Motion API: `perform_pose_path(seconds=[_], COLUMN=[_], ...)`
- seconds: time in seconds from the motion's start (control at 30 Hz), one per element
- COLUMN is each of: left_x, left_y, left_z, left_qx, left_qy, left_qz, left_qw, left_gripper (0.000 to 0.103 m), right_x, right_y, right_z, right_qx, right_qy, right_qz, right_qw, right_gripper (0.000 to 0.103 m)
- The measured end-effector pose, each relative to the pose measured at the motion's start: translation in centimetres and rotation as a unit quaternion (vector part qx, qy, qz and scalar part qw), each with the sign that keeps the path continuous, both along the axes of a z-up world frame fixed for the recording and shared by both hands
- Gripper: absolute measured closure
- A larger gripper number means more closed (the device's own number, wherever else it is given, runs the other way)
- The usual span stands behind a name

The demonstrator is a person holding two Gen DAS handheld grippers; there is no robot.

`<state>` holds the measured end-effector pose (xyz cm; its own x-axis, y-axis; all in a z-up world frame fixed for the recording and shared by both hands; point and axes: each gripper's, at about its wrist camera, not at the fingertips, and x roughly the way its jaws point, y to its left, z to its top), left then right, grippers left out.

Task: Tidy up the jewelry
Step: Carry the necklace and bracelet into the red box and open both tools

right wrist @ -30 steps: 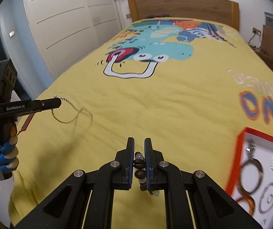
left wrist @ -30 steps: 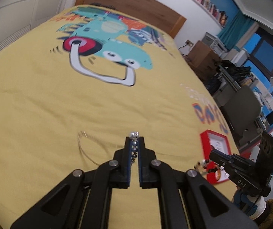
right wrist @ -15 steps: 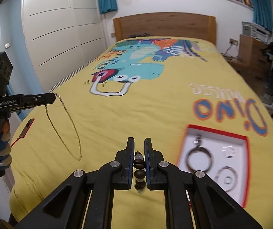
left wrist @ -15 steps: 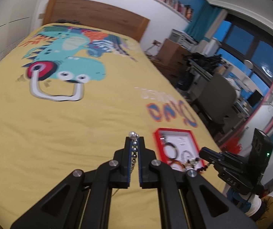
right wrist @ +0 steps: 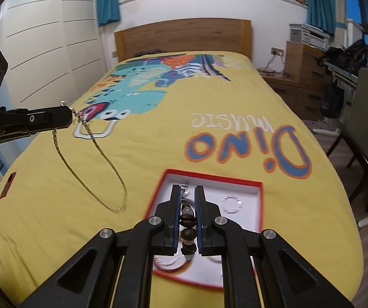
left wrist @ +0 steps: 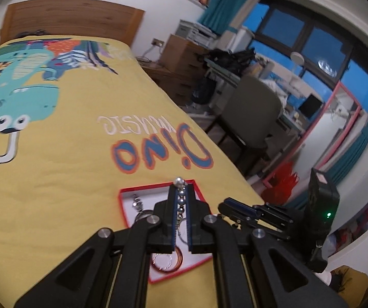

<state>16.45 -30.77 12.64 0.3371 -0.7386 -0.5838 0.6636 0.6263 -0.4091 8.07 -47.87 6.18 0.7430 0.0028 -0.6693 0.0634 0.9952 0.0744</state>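
Note:
My left gripper (left wrist: 180, 188) is shut on the silver-bead end of a necklace (left wrist: 180, 200). Seen from the right wrist view, that left gripper (right wrist: 67, 118) holds the necklace's thin gold chain (right wrist: 99, 179), which hangs in a loop above the yellow bedspread. My right gripper (right wrist: 187, 190) is shut on a bracelet of dark brown beads (right wrist: 188, 227). Both grippers hover over a red-rimmed white box (right wrist: 250, 187), also the box (left wrist: 124, 200) in the left wrist view, which holds several rings and bangles (right wrist: 232, 203).
The box lies near the front right corner of a bed (right wrist: 158, 148) with a dinosaur print. A wooden headboard (right wrist: 184, 36) stands at the far end. A chair (left wrist: 255, 113) and a cluttered desk (left wrist: 225, 61) flank the bed's right side. White wardrobe doors (right wrist: 42, 51) line the left.
Both grippers swung rightward and upward over the bed to above the red-rimmed box. The gold chain lifted off the bedspread and now hangs free. Both grips stayed shut.

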Motion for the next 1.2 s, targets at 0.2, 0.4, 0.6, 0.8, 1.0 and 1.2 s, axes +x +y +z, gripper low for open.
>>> perform_pose_path(seconds=[0.2, 0.4, 0.6, 0.8, 1.0, 1.2], left_x=[1.8, 3.0, 3.4, 3.4, 3.4, 2.2], left_y=[-5.4, -7.2, -7.7, -8.1, -7.2, -6.0], left_z=[-4.1, -10.0, -15.1, -17.5, -17.9, -16.1], left_qx=[0.046, 0.103, 0.149, 0.183, 0.185, 0.174], left_qy=[0.007, 0.029, 0.054, 0.068, 0.087, 0.082], left_qz=[-0.014, -0.017, -0.016, -0.013, -0.001, 0.005], left_qw=[0.9988, 0.9941, 0.9872, 0.9807, 0.9788, 0.9814], left_gripper=[0.098, 0.098, 0.098, 0.097, 0.086, 0.08], right_x=[3.0, 4.8, 5.1, 4.7, 4.0, 2.4], right_y=[-3.5, -5.3, -5.9, -6.2, -6.4, -6.0], right_z=[-3.0, -7.7, -11.8, -13.3, -13.2, -11.4], right_qx=[0.019, 0.043, 0.057, 0.063, 0.062, 0.055], right_qy=[0.014, 0.041, 0.074, 0.089, 0.095, 0.085], right_qz=[-0.018, -0.027, -0.032, -0.034, -0.047, -0.058], right_qw=[1.0, 0.998, 0.995, 0.993, 0.992, 0.993], right_gripper=[0.093, 0.093, 0.093, 0.092, 0.071, 0.066])
